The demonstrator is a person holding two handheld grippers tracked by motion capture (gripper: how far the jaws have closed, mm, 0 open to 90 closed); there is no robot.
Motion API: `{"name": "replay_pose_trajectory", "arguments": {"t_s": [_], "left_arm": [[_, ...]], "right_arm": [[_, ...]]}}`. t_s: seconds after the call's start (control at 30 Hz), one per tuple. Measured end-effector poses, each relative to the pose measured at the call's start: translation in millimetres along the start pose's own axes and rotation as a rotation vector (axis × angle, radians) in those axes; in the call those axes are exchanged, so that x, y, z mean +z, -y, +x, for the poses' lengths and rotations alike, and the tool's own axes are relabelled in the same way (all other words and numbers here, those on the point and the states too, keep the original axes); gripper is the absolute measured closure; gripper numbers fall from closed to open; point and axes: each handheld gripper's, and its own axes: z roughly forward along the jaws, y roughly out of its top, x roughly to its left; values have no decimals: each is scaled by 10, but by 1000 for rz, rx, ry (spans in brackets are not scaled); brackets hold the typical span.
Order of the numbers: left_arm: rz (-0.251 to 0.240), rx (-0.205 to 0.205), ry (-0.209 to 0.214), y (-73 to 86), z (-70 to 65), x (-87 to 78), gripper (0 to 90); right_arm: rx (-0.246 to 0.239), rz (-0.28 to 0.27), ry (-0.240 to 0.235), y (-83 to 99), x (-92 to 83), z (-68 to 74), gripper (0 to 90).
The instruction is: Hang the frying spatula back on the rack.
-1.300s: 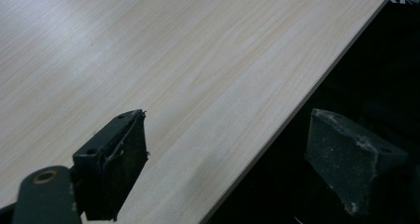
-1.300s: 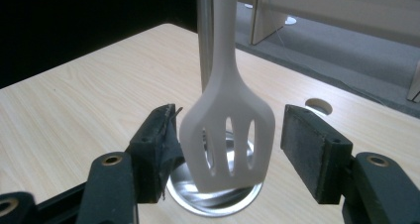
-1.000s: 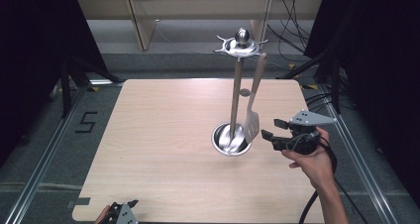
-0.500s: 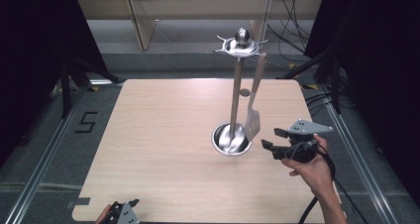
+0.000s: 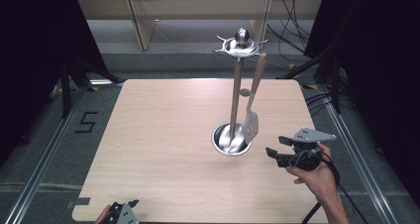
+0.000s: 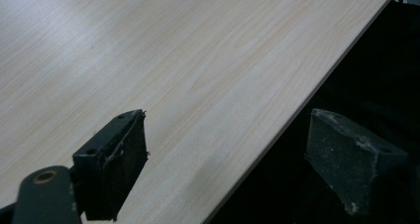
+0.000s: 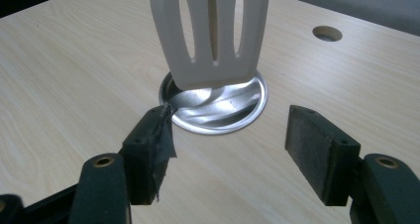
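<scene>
A metal stand (image 5: 236,85) rises from a round shiny base (image 5: 231,140) in the right half of the wooden table (image 5: 163,135). From its top ring (image 5: 241,44) hangs a white slotted spatula (image 5: 250,124) on a pale handle, blade just above the base. My right gripper (image 5: 276,145) is held open just right of the base, pointing at it, with nothing between its fingers. In the right gripper view the spatula blade (image 7: 213,35) and base (image 7: 213,107) lie ahead of the right gripper (image 7: 230,144). My left gripper (image 5: 124,211) sits open at the table's near-left edge.
A round hole (image 7: 327,33) pierces the table behind the stand. In the left gripper view the left gripper (image 6: 228,154) straddles the table's edge (image 6: 277,130), one jaw over wood (image 6: 148,60), the other over dark floor. Metal rails (image 5: 44,154) flank the table.
My right gripper has dropped lower and drawn back a little from the spatula blade toward the near right. The spatula still hangs on the stand. The left gripper has stayed put.
</scene>
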Motion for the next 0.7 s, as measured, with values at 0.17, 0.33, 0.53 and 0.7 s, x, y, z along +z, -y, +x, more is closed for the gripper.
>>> {"name": "replay_pose_trajectory", "arguments": {"t_s": [0.17,0.33,0.53,0.7], "left_arm": [[23,32,10,-9,11,-13,152],[3,9,-3,2,4,1,153],[-3,12,0,16,6,-5,153],[0,13,-5,18,6,-12,153]], "right_arm": [[-12,12,-3,65,-20,12,357],[-16,20,-3,135,-20,37,354],[-18,41,-6,224,-16,88,350],[-12,61,-6,308,-11,128,340]]}}
